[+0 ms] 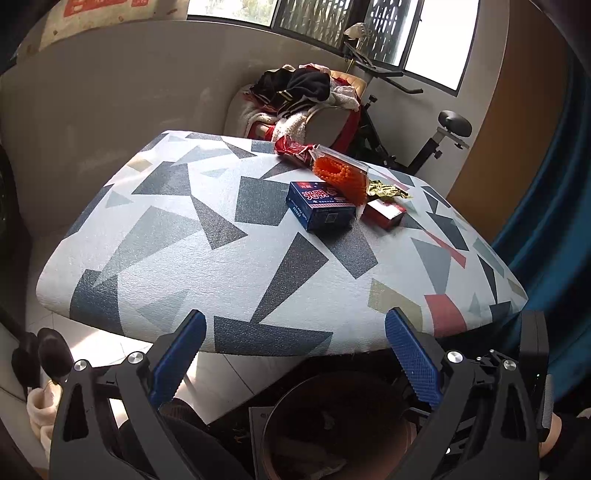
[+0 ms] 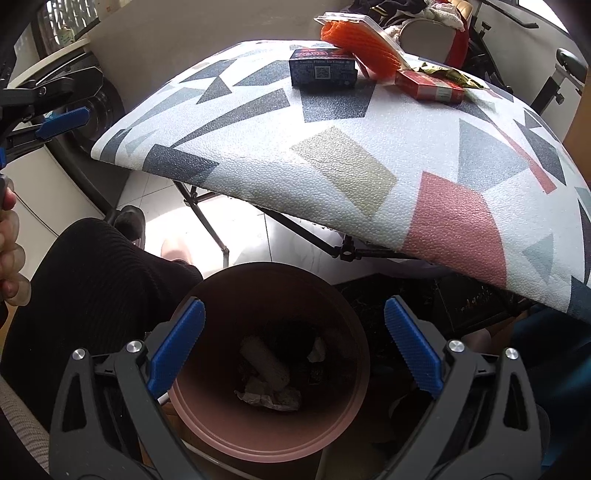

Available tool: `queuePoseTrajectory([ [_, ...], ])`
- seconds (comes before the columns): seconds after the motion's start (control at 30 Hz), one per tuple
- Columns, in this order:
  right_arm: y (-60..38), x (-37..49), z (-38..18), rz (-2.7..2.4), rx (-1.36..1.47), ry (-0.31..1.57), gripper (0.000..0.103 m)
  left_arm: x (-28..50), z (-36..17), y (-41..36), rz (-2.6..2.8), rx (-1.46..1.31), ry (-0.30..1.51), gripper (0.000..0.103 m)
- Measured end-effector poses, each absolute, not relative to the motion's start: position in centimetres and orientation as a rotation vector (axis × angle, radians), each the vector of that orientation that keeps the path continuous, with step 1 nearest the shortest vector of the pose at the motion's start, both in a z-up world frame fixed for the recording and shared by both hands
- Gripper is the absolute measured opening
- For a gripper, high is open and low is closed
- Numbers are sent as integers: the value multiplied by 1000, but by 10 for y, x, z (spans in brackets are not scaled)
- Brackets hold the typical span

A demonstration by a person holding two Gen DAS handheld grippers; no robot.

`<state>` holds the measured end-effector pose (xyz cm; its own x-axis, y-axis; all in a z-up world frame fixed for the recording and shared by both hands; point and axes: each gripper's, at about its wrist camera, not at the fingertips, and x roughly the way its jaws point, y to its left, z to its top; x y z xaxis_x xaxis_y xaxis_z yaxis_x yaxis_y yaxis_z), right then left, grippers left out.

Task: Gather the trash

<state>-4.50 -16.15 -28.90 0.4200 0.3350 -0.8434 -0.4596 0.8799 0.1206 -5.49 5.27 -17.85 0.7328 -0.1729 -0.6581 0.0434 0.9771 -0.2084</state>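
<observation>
Covering the table (image 1: 258,258), a geometric cloth; both tools (image 1: 295,354) (image 2: 295,343) gape over tiled floor (image 2: 295,243).

We see a chair (image 1: 325,122) heaped with clothes (image 1: 299,90) beyond the table, an exercise bike (image 1: 417,136) beside it, a blue curtain (image 1: 554,206) at right, and barred windows (image 1: 332,22) behind.

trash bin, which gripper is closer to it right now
Right. The right gripper hangs open directly above the trash bin; the left gripper sits open higher, facing the table.
</observation>
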Motion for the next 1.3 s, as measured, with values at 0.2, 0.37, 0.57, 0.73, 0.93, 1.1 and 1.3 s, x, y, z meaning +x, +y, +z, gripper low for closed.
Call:
queuePoseTrajectory([
  [0.2,-177,-27,-281,452,-124,995,96,-42,-177,49,-131,-177,742,95],
  [0.37,-191,-1,-269,406,-121,962,97,-12,-174,40,-154,-177,749,95],
  [0.57,-212,41,-253,350,-106,903,97,52,-178,16,-195,-178,780,97],
  [0.73,-233,80,-245,293,-78,866,97,118,-195,-7,-191,-167,830,97],
  [0.93,-255,117,-242,255,-63,839,97,181,-219,-26,-136,-142,880,97],
  [1.1,-269,140,-245,237,-38,842,97,207,-234,-38,-103,-102,894,97],
  [1.3,-276,165,-246,230,-3,840,97,223,-249,-31,-47,-115,921,97],
])
